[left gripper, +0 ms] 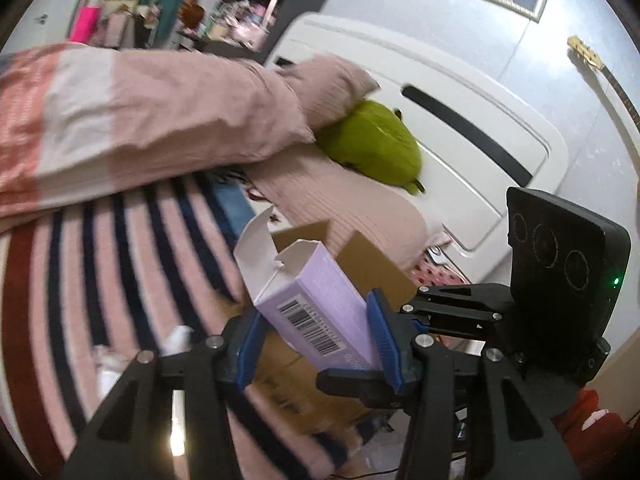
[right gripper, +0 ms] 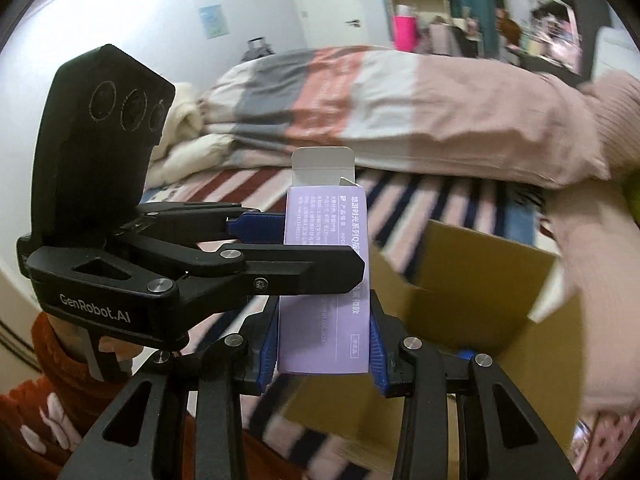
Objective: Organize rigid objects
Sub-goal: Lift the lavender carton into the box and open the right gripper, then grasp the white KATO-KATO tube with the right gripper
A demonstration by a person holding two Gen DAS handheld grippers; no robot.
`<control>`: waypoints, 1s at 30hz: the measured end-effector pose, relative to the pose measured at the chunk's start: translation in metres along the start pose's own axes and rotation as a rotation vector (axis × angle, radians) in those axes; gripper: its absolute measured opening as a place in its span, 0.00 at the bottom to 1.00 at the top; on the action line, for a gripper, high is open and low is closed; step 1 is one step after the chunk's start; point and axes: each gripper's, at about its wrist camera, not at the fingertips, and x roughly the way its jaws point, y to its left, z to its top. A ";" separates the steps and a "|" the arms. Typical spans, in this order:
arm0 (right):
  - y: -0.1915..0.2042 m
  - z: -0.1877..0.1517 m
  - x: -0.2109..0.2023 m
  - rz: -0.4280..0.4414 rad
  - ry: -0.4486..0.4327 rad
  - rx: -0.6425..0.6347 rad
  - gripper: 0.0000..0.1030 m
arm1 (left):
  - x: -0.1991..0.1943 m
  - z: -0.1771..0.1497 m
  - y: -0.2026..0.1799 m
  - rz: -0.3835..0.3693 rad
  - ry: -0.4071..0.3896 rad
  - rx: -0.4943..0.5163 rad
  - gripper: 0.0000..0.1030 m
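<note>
A striped bedspread [right gripper: 248,184] fills the background, an open cardboard box [right gripper: 480,280] at lower right. At frame centre, my right gripper [right gripper: 323,344] and left gripper [left gripper: 316,340] both pinch the lilac carton [right gripper: 322,320], its top flap open.

Carton [left gripper: 316,308]: lilac sides, white inner flaps, black barcode; white print on the face toward the right wrist camera [right gripper: 324,280]. Both grippers [left gripper: 316,344] [right gripper: 324,344]: black frames, blue finger pads; box [right gripper: 480,292]: plain brown cardboard. Blanket [left gripper: 120,260], at 9 o'clock of the carton: pink with navy and rust stripes; duvet [left gripper: 140,112], at 11 o'clock: blocks of pink, white and coral; cushion [left gripper: 372,140], at 12 o'clock: lime green.
</note>
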 end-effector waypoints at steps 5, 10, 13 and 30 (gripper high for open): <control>-0.037 -0.012 -0.001 -0.030 0.075 0.071 0.32 | 0.045 0.002 -0.018 -0.004 0.101 0.010 0.46; -0.054 -0.021 0.014 -0.061 0.150 0.089 0.33 | 0.061 0.001 -0.020 0.041 0.145 0.014 0.64; -0.062 -0.024 0.027 -0.080 0.198 0.105 0.38 | 0.053 0.001 -0.020 0.049 0.127 0.022 0.73; 0.071 0.008 0.041 0.055 0.072 -0.112 0.50 | -0.108 -0.038 0.063 0.374 -0.109 0.004 0.78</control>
